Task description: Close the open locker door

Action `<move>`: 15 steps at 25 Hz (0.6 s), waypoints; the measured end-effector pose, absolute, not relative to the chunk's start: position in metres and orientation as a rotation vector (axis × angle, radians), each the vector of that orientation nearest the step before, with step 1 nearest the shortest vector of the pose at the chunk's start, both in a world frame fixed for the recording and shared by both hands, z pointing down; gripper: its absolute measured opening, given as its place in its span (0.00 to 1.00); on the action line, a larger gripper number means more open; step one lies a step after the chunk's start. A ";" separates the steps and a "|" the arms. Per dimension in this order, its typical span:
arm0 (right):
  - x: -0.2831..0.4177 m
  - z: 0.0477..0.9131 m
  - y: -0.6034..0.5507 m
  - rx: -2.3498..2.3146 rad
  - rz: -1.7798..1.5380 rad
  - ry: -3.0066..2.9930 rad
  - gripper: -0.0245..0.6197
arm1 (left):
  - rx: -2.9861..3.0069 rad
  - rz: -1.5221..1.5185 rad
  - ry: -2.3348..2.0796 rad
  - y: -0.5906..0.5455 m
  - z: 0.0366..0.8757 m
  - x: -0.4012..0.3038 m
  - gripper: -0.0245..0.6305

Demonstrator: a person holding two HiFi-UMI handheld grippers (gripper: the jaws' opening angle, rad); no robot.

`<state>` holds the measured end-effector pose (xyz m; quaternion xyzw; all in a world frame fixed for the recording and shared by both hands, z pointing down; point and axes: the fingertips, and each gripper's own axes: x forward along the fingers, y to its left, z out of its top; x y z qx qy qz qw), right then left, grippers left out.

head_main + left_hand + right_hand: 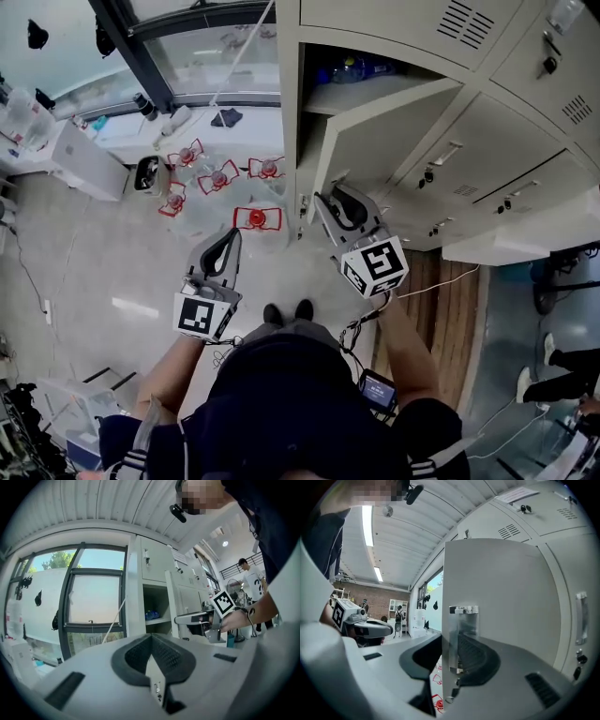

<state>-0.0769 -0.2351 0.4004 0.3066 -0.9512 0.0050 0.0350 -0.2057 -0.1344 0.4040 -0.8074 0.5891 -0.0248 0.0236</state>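
Observation:
The grey locker door (375,141) stands half open from its compartment (356,70), where blue bottles sit on a shelf. My right gripper (330,197) is at the door's free edge, and in the right gripper view that edge (497,597) runs between the jaws of my right gripper (452,639), which are shut on it. My left gripper (232,239) hangs free to the left, over the floor and away from the lockers. Its pads meet at the tips of my left gripper (151,637), with nothing between them. The left gripper view also shows the open compartment (154,606).
Closed lockers (487,150) fill the wall to the right of the door. Several clear jugs with red handles (220,178) stand on the floor near the window (206,56). A white ledge (525,234) juts out at the right. People stand far off in the room.

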 end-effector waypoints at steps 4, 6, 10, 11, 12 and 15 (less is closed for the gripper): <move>-0.090 0.399 -0.250 0.960 -0.017 -2.913 0.20 | -2.485 -0.068 1.860 -0.142 0.406 -0.212 0.04; -0.096 0.400 -0.255 0.986 -0.020 -2.901 0.20 | -2.495 -0.062 1.862 -0.145 0.409 -0.218 0.04; -0.107 0.400 -0.269 1.042 -0.017 -2.882 0.19 | -2.528 -0.075 1.829 -0.155 0.413 -0.234 0.04; -0.110 0.400 -0.273 1.058 -0.020 -2.875 0.19 | -2.538 -0.064 1.812 -0.159 0.411 -0.238 0.04; -0.112 0.400 -0.277 1.077 -0.021 -2.868 0.19 | -2.551 -0.058 1.795 -0.162 0.410 -0.242 0.04; -0.118 0.401 -0.288 1.135 -0.006 -2.846 0.19 | -2.594 -0.064 1.736 -0.170 0.410 -0.257 0.04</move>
